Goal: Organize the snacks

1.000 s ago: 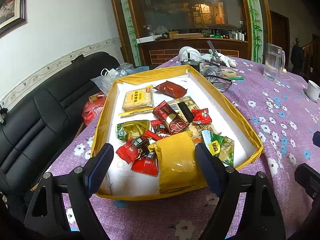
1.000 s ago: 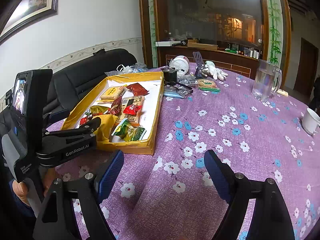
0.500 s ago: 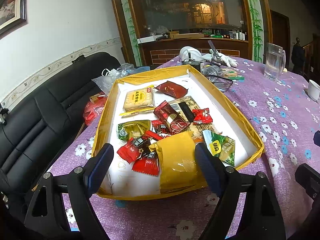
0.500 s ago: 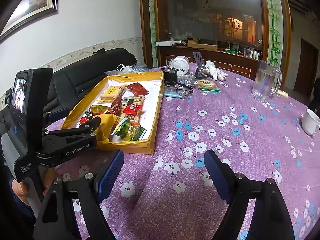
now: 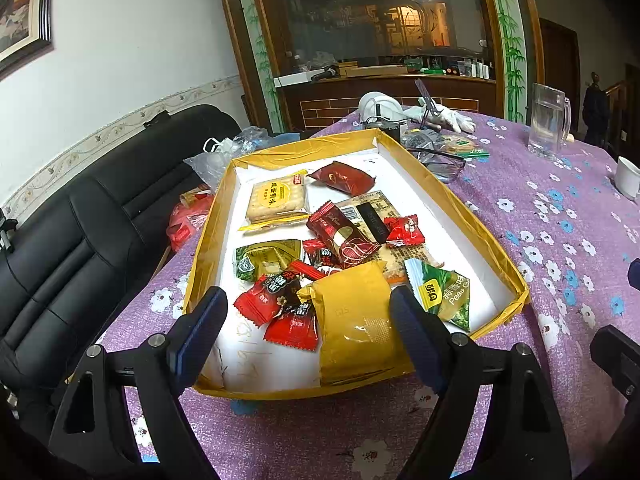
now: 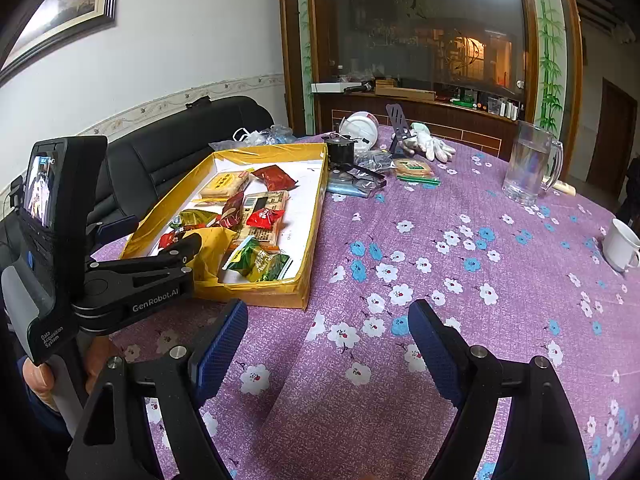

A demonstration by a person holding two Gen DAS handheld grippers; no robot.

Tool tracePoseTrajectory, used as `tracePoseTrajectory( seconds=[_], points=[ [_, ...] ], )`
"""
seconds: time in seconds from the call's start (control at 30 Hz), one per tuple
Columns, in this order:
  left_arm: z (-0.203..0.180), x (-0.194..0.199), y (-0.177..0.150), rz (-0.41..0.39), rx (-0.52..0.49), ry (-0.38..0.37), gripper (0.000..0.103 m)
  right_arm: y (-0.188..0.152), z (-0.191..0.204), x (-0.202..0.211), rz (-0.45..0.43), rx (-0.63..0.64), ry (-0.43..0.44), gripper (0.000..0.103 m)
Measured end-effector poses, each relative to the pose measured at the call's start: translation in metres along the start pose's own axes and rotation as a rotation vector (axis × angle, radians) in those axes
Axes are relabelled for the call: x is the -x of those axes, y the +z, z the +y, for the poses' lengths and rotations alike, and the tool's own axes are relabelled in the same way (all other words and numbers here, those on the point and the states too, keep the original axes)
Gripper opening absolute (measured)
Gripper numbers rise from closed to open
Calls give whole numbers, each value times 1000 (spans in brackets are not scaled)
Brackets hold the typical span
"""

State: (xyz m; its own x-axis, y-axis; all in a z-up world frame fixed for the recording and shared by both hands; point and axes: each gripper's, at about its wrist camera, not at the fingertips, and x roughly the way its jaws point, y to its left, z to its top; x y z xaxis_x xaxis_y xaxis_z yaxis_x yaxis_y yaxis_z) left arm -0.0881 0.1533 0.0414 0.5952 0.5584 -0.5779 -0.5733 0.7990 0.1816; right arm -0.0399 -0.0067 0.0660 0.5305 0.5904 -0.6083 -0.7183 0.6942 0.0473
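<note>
While both claws hang idle, view by view:

Left wrist, left gripper (image 5: pixel 308 316): jaws wide apart, nothing clamped, hovering over the near end of the tray.
Left wrist, tray (image 5: pixel 208 232): yellow-rimmed, white floor, on the purple floral table (image 5: pixel 560 240); all snacks lie inside it.
Left wrist, contents: cracker pack (image 5: pixel 278 198) far left; dark red pouch (image 5: pixel 342 178) far middle; brown bar (image 5: pixel 342 236) centre; small red candy (image 5: pixel 404 230) to its right; gold-green pack (image 5: pixel 268 258) left; red candies (image 5: pixel 280 304) near; yellow packet (image 5: pixel 354 320) leaning on the near rim; green pea bag (image 5: pixel 444 294) in the near right corner.
Left wrist, hard to tell: flat printed pack under the brown bar mostly covered; print on the red candies too small to read; bags (image 5: pixel 192 216) on the sofa (image 5: pixel 80 216) half hidden by the tray wall.
Left wrist, cut off: cup (image 5: pixel 626 178) at the right edge; right gripper only a dark sliver at lower right.

Right wrist, right gripper (image 6: pixel 328 340): jaws wide apart, empty, over bare cloth, well right of the tray (image 6: pixel 316 216).
Right wrist, only here: whole left gripper (image 6: pixel 168 264) body with its screen, a hand (image 6: pixel 40 380) on its handle, fingertip over the tray's near end; cup (image 6: pixel 622 244) whole; glass jug (image 6: pixel 530 168) clear of the edge.
Right wrist, hidden: near red candies and part of the yellow packet (image 6: pixel 212 244) behind the left gripper finger.
Right wrist, clutter: gloves (image 6: pixel 430 144), white bowl (image 6: pixel 360 128), biscuit pack (image 6: pixel 414 168) beyond the tray.
</note>
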Motion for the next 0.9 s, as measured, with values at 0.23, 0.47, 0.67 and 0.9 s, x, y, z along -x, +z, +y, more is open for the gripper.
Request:
tracePoseTrajectory(
  seconds=[0.23, 0.47, 0.67, 0.9],
  points=[
    [-1, 0, 0, 1, 0, -1, 84, -1, 0, 0, 0, 2, -1, 84],
    [-1, -1, 0, -1, -1, 3, 84, -1, -1, 0, 0, 4, -2, 84],
    [8, 3, 3, 0, 15, -9, 84, -2, -5, 0, 3, 1, -10, 84],
    [16, 3, 4, 20, 20, 8, 84, 0, -21, 1, 8, -57, -16, 84]
  ],
)
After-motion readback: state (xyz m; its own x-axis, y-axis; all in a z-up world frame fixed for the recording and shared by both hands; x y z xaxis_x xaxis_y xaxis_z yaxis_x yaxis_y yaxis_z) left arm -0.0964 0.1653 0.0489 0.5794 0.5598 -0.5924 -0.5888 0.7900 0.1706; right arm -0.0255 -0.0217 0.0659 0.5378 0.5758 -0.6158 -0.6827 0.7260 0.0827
